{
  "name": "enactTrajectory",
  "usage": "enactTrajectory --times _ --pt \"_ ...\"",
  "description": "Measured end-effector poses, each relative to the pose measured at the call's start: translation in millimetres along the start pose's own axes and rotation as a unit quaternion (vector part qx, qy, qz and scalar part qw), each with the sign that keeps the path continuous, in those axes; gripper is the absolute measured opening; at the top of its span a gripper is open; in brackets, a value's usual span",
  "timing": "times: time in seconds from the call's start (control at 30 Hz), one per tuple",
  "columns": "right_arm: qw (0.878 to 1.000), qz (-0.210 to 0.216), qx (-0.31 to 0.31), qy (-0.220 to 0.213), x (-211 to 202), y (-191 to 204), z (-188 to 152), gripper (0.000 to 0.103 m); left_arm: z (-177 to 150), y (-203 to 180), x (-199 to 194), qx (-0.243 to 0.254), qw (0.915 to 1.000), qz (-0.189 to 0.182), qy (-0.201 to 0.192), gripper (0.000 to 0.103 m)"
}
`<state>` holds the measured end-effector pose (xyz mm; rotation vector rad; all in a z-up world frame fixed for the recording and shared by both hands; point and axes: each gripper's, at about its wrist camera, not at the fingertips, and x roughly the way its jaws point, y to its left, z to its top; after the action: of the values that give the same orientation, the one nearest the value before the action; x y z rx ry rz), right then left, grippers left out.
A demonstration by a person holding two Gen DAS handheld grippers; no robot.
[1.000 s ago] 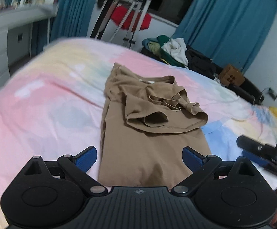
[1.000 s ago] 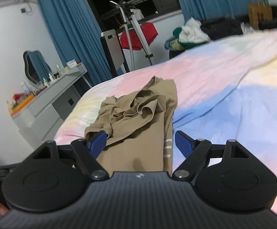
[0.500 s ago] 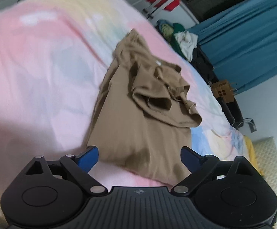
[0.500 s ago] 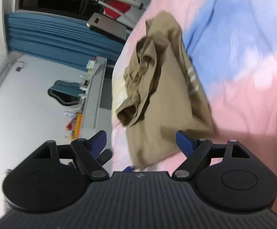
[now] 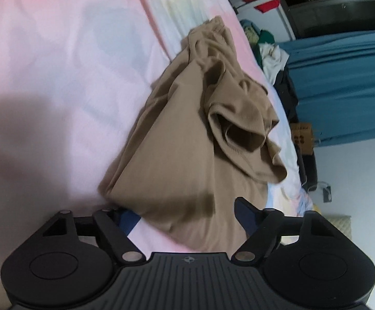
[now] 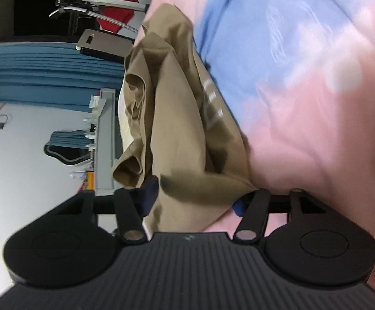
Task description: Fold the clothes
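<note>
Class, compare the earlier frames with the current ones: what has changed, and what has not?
Both grippers rolled sideways and closed in on the tan shirt's near hem. The left gripper and right gripper now straddle its corners, jaws still open. The shirt stays half-folded on the bedsheet.

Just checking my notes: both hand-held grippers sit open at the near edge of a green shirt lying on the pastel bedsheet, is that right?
Not quite: the shirt is tan, not green, as the left wrist view shows. The rest holds: the left hand-held gripper and right hand-held gripper sit open at its near edge on the pastel bedsheet.
</note>
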<state>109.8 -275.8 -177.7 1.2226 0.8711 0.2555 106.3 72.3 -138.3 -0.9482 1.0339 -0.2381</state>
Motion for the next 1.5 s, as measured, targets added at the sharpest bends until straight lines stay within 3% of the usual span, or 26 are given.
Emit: enactTrajectory --times 0.07,0.1,0.23,0.27,0.37,0.6,0.73,0.97,1.13,1.27,1.5 --pt "1.000 0.000 -0.015 -0.003 1 4 0 0.048 3 0 4 0.002 1.0000 0.006 -0.007 0.063" --pt "1.000 0.000 -0.022 -0.004 1 6 0 0.039 3 0 5 0.003 0.9999 0.008 -0.008 0.060" --pt "0.999 0.010 -0.036 -0.005 0 9 3 0.021 4 0 2 0.008 0.9998 0.005 -0.020 0.034" --pt "0.999 0.014 -0.041 -0.007 -4 10 4 0.019 4 -1 0 0.010 0.9997 -0.001 -0.023 0.026" --pt "0.998 0.021 -0.052 -0.013 -13 18 4 0.016 6 -7 -7 0.021 0.9990 -0.015 -0.036 0.016" --pt "0.995 0.039 -0.083 -0.049 -49 77 6 0.015 16 -77 -67 0.075 0.9943 -0.035 -0.067 0.013" --pt "0.992 0.057 -0.095 -0.064 -76 105 3 0.015 6 -114 -101 0.106 0.9902 -0.037 -0.083 0.012" --pt "0.992 0.051 -0.097 -0.068 -128 87 -43 0.015 -63 -91 -149 0.111 0.9904 -0.040 -0.072 0.012" --pt "0.996 0.045 -0.053 -0.055 -159 48 -83 0.015 -107 -58 -166 0.067 0.9948 -0.046 -0.061 0.012" --pt "0.997 0.049 -0.025 -0.059 -157 48 -81 0.015 -103 -66 -168 0.068 0.9940 -0.041 -0.075 0.012" --pt "0.995 0.061 0.008 -0.076 -130 78 -33 0.015 -44 -100 -131 0.036 0.9952 -0.052 -0.075 0.014"
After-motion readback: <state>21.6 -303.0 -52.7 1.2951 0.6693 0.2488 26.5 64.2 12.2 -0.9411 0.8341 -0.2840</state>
